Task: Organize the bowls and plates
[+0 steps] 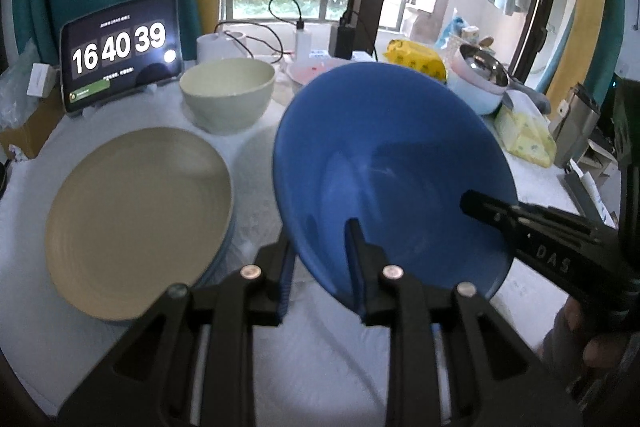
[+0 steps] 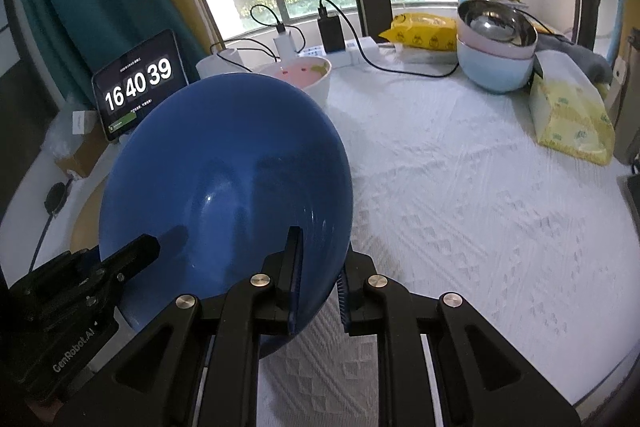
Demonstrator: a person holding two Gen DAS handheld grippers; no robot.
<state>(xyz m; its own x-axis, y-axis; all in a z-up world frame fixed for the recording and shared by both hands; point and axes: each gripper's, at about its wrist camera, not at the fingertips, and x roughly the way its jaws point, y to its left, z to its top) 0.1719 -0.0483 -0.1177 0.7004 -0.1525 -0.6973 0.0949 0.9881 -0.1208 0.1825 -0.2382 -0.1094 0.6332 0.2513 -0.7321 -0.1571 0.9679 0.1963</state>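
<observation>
Blue bowl [image 1: 384, 163] is held tilted above the table [image 2: 460, 187] near its front edge, its rim clamped by left gripper [image 1: 320, 267] and right gripper [image 2: 320, 267] (shared for steadiness), beside the beige plate [image 1: 136, 219].

A plate [image 1: 136, 223] lies on the worktop [image 2: 460, 195] near its left edge, on top of another plate. Behind it stands a bowl [image 1: 227, 99], and left of that bowl a tablet [image 1: 120, 51] leans upright at the back left corner. A big bowl [image 1: 392, 179] is held tilted above the worktop, right of the plate, its rim between the jaws of the left gripper [image 1: 320, 267] and the right gripper [image 2: 320, 267]. Stacked bowls [image 2: 496, 55] stand at the back right corner, with a tissue pack [image 2: 572, 115] just right of them.
</observation>
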